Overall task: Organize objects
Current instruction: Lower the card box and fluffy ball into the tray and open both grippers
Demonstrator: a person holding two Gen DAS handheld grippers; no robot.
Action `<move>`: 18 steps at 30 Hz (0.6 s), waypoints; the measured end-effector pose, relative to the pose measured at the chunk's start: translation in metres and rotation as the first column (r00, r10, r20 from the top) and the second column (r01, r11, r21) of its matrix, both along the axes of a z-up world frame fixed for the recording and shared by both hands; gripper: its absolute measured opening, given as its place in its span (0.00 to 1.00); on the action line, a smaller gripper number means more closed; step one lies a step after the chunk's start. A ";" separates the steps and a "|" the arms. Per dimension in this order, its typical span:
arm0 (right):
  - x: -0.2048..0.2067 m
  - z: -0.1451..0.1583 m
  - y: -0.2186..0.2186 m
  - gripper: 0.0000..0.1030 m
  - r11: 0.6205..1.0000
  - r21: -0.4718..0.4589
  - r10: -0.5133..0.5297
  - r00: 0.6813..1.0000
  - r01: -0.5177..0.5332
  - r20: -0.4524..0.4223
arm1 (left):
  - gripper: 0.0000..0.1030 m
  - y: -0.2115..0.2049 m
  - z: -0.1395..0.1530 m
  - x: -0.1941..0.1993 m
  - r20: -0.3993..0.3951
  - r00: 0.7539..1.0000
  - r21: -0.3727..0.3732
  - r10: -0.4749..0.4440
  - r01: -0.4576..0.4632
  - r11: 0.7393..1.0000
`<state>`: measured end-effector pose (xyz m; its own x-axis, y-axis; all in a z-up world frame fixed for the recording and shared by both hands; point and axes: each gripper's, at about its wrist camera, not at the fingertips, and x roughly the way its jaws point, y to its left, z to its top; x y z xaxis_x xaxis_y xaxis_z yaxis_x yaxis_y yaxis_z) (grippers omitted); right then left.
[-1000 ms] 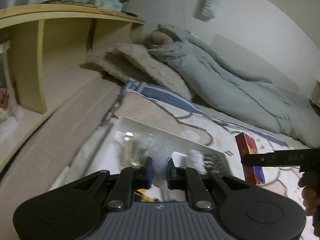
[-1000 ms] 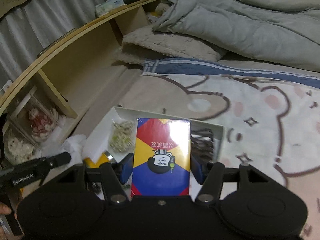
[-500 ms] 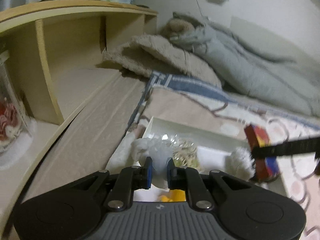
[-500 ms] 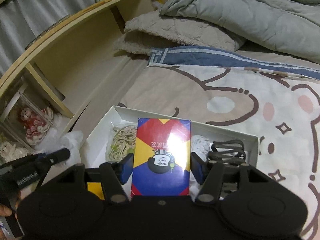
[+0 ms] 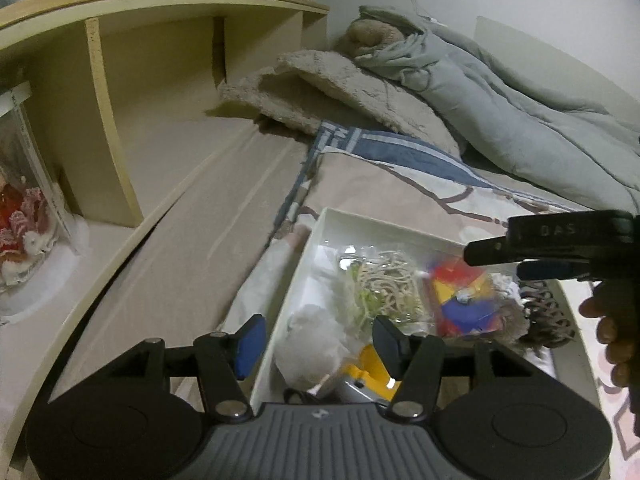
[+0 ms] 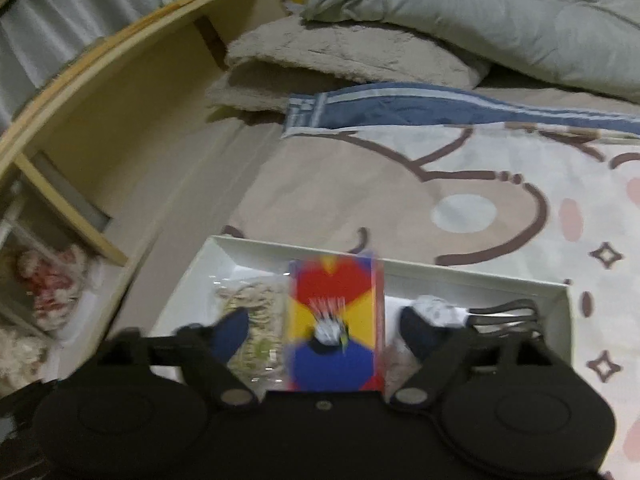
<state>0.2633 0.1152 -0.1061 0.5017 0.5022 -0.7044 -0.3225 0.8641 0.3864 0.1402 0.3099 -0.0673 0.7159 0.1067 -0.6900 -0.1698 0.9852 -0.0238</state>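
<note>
A white tray (image 5: pixel 320 224) lies on the bed, and its rim also shows in the right wrist view (image 6: pixel 472 274). In it are a clear bag of noodles (image 5: pixel 384 284), white crumpled tissue (image 5: pixel 316 336), a yellow item (image 5: pixel 372 364) and a black coiled object (image 6: pixel 504 316). A red, yellow and blue card box (image 6: pixel 334 320) lies in the tray between the open fingers of my right gripper (image 6: pixel 320 334), apart from both pads; it also shows in the left wrist view (image 5: pixel 460 300). My left gripper (image 5: pixel 320 344) is open and empty over the tray's near left corner.
A wooden headboard shelf (image 5: pixel 120 92) runs along the left, with a clear box of red and white items (image 5: pixel 20 232) on its ledge. Beige pillows (image 5: pixel 340 88) and a grey duvet (image 5: pixel 520 120) lie beyond the tray. A bear-print sheet (image 6: pixel 460 184) covers the bed.
My right gripper opened and let go of the card box, which now lies in the tray. My left gripper opened too.
</note>
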 end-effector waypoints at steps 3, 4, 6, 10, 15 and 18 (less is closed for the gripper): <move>-0.004 0.003 -0.004 0.81 1.000 0.002 0.021 1.000 -0.021 0.001 | 0.58 -0.005 0.004 0.001 0.003 1.000 -0.018 -0.016 0.016 1.000; -0.005 0.005 -0.007 0.81 1.000 0.006 0.019 1.000 -0.019 -0.002 | 0.58 -0.008 0.006 0.000 0.006 1.000 -0.020 -0.022 0.022 1.000; -0.007 0.009 -0.011 0.81 1.000 0.004 0.021 1.000 -0.021 0.004 | 0.58 -0.012 0.008 -0.002 0.010 0.999 -0.020 -0.034 0.034 0.999; -0.013 0.016 -0.018 0.81 1.000 0.000 0.022 1.000 -0.022 0.014 | 0.58 -0.019 0.012 -0.005 0.010 0.999 -0.031 -0.042 0.042 0.999; -0.022 0.024 -0.024 0.81 0.999 -0.004 0.036 0.999 -0.036 0.040 | 0.58 -0.023 0.015 -0.010 0.014 0.999 -0.037 -0.035 0.035 0.999; -0.030 0.029 -0.028 0.81 0.999 -0.008 0.050 0.997 -0.050 0.052 | 0.58 -0.025 0.017 -0.014 0.012 0.999 -0.041 -0.031 0.031 0.999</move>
<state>0.2336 0.0870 -0.0770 0.5122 0.5233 -0.6811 -0.3851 0.8487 0.3625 0.1262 0.2853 -0.0508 0.7259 0.0559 -0.6856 -0.1389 0.9881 -0.0665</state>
